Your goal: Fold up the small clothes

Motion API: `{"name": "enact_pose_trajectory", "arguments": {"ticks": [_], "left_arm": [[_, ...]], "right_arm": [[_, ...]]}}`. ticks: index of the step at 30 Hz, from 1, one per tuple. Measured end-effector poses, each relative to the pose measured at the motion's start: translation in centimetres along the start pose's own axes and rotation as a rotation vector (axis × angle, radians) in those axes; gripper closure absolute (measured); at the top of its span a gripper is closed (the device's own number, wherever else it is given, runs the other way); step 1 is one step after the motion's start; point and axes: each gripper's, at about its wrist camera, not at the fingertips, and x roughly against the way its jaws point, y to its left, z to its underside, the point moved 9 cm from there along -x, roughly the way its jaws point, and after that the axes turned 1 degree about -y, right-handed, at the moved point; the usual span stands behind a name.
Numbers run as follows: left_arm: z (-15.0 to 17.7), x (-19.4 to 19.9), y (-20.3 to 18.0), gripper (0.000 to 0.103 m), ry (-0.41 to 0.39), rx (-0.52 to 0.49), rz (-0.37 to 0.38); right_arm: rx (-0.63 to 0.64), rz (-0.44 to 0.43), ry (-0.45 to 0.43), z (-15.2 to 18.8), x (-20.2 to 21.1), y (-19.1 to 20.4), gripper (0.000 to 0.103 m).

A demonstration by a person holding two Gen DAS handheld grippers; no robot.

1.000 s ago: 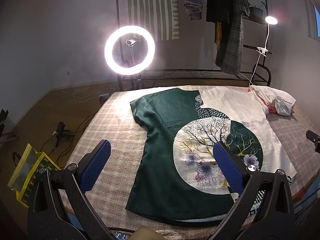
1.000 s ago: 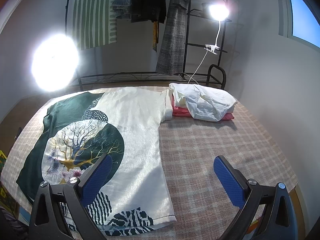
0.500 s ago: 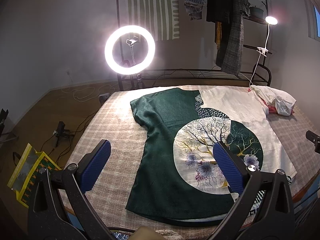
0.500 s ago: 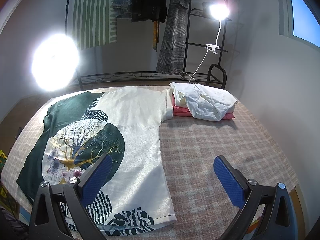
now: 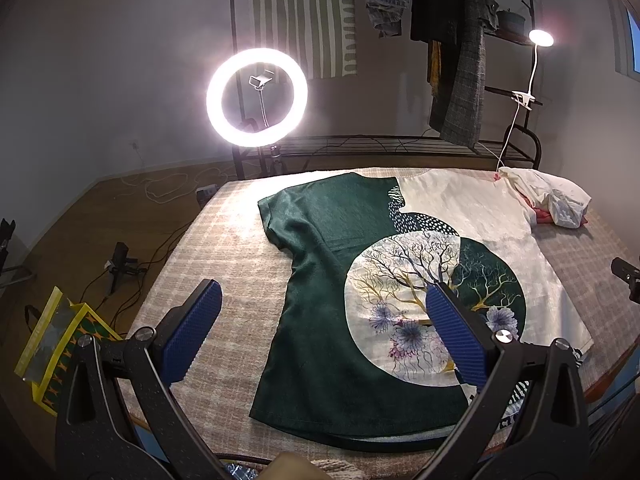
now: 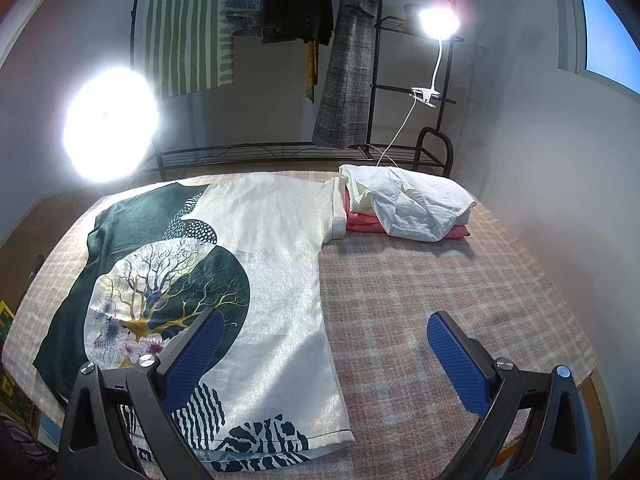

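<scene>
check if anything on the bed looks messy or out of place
The shirt lies flat and smooth. The one untidy spot is the white garment, crumpled loosely on top of the folded pink pile at the far right corner.

Ring light (image 5: 257,97) glowing against grey wall (image 5: 100,80). Clip lamp (image 6: 438,22) shining from black metal rack (image 6: 416,92), coats (image 6: 352,56) hanging there. Striped hanging (image 5: 304,20) behind. Cables trailing across wood floor (image 5: 100,216). Window (image 6: 608,20) showing blue sky.

Left gripper (image 5: 322,332), right gripper (image 6: 322,356) — black frames, blue ribbed pads (image 5: 194,332), silver screws (image 6: 146,359)
</scene>
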Motion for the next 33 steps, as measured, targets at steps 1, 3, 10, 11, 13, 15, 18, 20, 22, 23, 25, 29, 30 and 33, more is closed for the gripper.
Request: {"name": "enact_pose_trajectory", "arguments": {"ticks": [1,3,10,11,13,15,18,20,22,23,25,29,30,33], "left_arm": [[0.0,0.0,0.0,0.0,0.0,0.0,0.0],[0.0,0.0,0.0,0.0,0.0,0.001,0.001],[0.0,0.0,0.0,0.0,0.001,0.001,0.001],[0.0,0.0,0.0,0.0,0.001,0.001,0.002],[0.0,0.0,-0.1,0.0,0.001,0.0,0.0],[0.1,-0.1,0.0,0.0,0.003,0.0,0.001],[0.3,0.0,-0.1,0.0,0.006,0.001,0.004],[0.4,0.0,-0.1,0.0,0.006,0.0,0.001],[0.4,0.0,-0.1,0.0,0.007,0.001,0.002],[0.4,0.0,-0.1,0.0,0.007,0.001,0.002],[0.6,0.0,-0.1,0.0,0.008,0.001,0.001],[1.7,0.0,0.4,0.0,0.015,0.004,0.002],[1.8,-0.1,0.5,0.0,0.017,0.004,0.0],[1.7,-0.3,0.8,0.0,0.027,0.003,-0.002]], "right_arm": [[-0.001,0.001,0.0,0.0,0.1,0.1,0.0],[0.0,0.0,-0.001,0.0,0.0,-0.1,0.0],[0.001,0.0,0.0,0.0,-0.2,-0.4,0.0],[0.0,0.0,0.0,0.0,-0.1,-0.3,0.0],[0.0,-0.001,0.0,0.0,-0.2,-0.3,0.0],[0.002,-0.001,0.0,0.0,-0.1,-0.2,0.0],[0.001,-0.001,0.0,-0.1,-0.1,0.0,0.0],[0.0,-0.002,0.001,-0.1,-0.1,-0.2,0.0],[0.0,-0.001,0.001,-0.2,0.0,-0.5,0.0],[0.0,-0.001,0.001,-0.3,0.1,-0.4,0.0],[0.0,-0.001,0.0,-0.1,-0.2,-0.2,0.0],[-0.001,-0.004,-0.001,-0.2,-0.2,0.3,0.0],[-0.001,-0.004,-0.001,-0.2,-0.2,0.1,0.0],[-0.002,-0.003,-0.004,-0.1,0.0,0.4,0.0]]}}
